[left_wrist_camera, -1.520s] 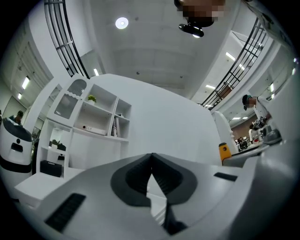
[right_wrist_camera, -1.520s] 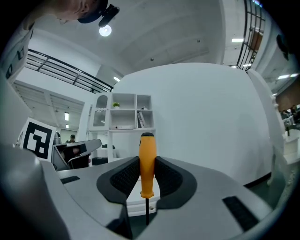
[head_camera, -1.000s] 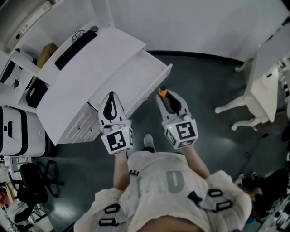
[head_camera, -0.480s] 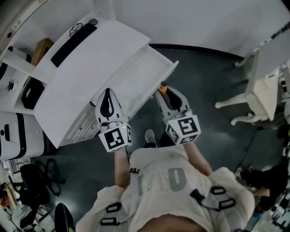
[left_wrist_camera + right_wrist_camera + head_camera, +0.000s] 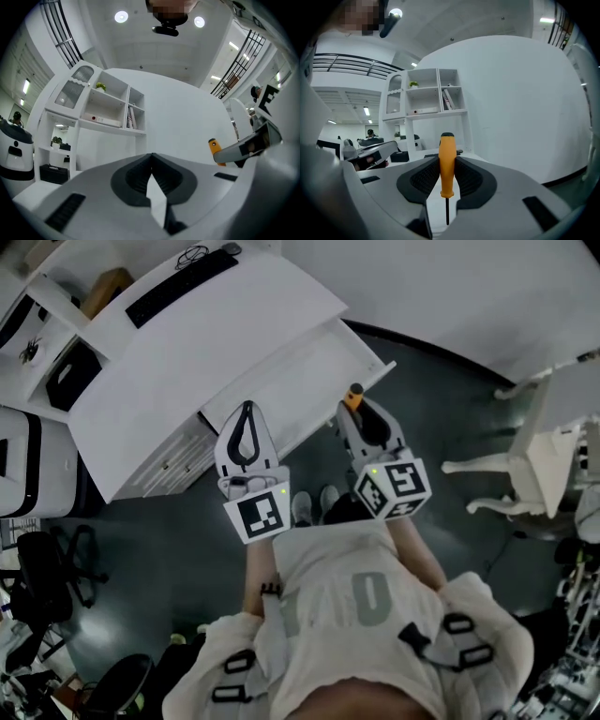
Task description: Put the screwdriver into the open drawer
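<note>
Your right claw [image 5: 360, 414] is clamped on the screwdriver [image 5: 447, 161]. Both pads press the orange handle, which stands upright between them, with the black shaft pointing back toward the claw's body. The handle's end juts just past the claw tips. Directly ahead of those tips lies the open drawer [image 5: 298, 381]. From the head view its front edge sits just beside the handle end, and the screwdriver is not yet inside it.

Your left claw [image 5: 247, 414] is closed on nothing, its jaws meeting at the tips. It is level with the right claw and apart from it, tips at the same drawer front.

Beyond the drawer, ahead of both claws, is the white surface [image 5: 202, 352], which carries a keyboard [image 5: 183, 282]. Shelves [image 5: 426, 101] rise behind it.
</note>
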Demonstrator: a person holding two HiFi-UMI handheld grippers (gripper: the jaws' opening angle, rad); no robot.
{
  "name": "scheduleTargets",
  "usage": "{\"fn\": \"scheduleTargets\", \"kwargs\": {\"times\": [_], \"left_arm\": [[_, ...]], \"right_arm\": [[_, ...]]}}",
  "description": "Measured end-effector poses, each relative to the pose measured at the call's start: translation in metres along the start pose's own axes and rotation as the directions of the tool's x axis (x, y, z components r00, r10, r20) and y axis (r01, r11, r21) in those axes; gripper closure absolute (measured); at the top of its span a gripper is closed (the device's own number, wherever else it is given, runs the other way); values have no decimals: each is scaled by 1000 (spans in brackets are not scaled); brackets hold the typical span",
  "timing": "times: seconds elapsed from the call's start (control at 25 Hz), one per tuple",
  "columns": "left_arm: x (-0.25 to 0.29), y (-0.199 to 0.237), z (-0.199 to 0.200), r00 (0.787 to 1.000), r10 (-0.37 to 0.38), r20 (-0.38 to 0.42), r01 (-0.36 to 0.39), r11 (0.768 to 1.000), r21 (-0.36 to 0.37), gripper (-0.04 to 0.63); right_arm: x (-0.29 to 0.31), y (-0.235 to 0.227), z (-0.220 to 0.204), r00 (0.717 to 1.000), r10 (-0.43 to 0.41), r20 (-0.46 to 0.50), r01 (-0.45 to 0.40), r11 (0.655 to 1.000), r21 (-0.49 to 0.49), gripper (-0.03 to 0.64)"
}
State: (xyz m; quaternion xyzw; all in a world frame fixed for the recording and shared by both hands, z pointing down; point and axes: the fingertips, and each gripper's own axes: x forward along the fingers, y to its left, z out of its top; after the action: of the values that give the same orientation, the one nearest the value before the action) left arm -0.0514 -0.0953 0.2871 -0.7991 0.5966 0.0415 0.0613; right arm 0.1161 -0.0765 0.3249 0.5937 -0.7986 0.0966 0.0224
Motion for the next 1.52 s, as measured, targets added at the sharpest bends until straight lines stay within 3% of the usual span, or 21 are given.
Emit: {"fn": "scheduleTargets", "kwargs": {"times": [0.52, 0.72, 1.24, 1.52], "left_arm": [[24, 17, -15, 994, 99, -54, -96, 994, 47, 591], [49, 33, -9, 987, 158, -38, -155, 986, 64, 591], [78, 26, 0, 974, 224, -23, -221, 972, 77, 591], [84, 44, -4, 961, 275, -42, -270, 958, 94, 591]], "right_arm": [[43, -6, -3, 995, 96, -9, -95, 994, 44, 518], [68, -16, 13, 992, 127, 23, -128, 991, 33, 518], [104, -44, 30, 980, 193, 55, -196, 979, 58, 518], [130, -28, 41, 959, 277, 55, -276, 961, -26, 518]]}}
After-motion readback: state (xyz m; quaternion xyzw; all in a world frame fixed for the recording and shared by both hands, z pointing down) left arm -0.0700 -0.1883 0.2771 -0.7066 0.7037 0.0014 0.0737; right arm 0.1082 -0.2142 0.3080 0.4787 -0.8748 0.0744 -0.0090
